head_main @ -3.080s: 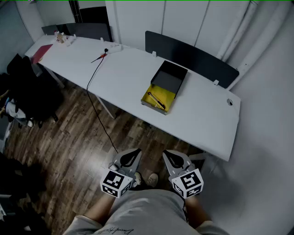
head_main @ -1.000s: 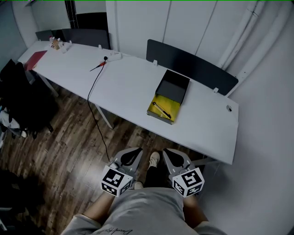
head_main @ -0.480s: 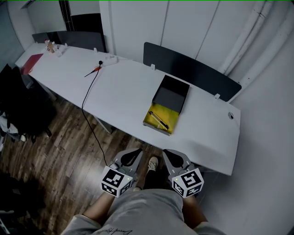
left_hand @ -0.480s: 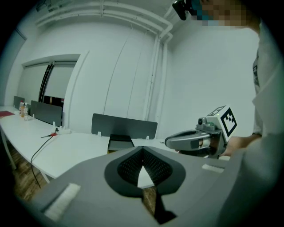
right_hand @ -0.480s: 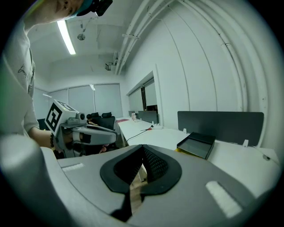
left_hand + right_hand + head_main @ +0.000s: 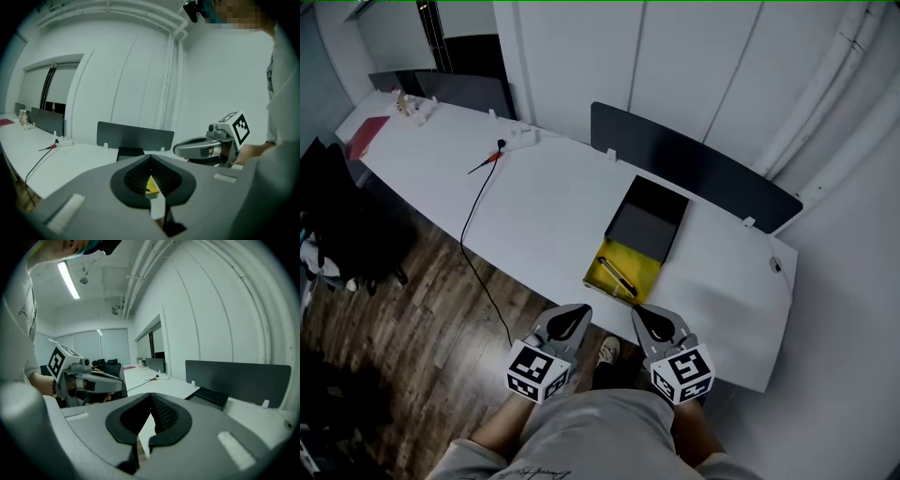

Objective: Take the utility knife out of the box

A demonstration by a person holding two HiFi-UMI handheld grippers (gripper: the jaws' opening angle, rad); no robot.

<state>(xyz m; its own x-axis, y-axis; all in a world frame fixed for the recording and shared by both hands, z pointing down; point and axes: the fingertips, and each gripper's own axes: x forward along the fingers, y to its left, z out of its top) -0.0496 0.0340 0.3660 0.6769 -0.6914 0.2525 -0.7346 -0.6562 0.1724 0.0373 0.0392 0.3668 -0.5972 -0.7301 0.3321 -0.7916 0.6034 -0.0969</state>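
An open box (image 6: 639, 239) lies on the white desk (image 6: 553, 202), its black lid (image 6: 649, 223) folded back and its yellow inside (image 6: 623, 267) facing up. The utility knife (image 6: 617, 277), dark and slim, rests slanted on the yellow lining. My left gripper (image 6: 574, 316) and right gripper (image 6: 644, 317) hang side by side just short of the desk's near edge, both shut and empty. The box sits just beyond and between them. In the left gripper view the left gripper (image 6: 151, 157) frames a bit of yellow lining (image 6: 152, 186). The right gripper (image 6: 151, 395) points past the black lid (image 6: 211, 396).
A dark divider panel (image 6: 694, 169) stands along the desk's far edge. A black cable (image 6: 473, 234) with a red-tipped end runs off the desk to the wood floor (image 6: 403, 309). A black chair (image 6: 337, 216) stands at the left. A shoe (image 6: 607, 350) shows between the grippers.
The person has stepped toward the desk, so the box now lies much closer to both grippers. Both grippers keep their side-by-side pose and stay shut.
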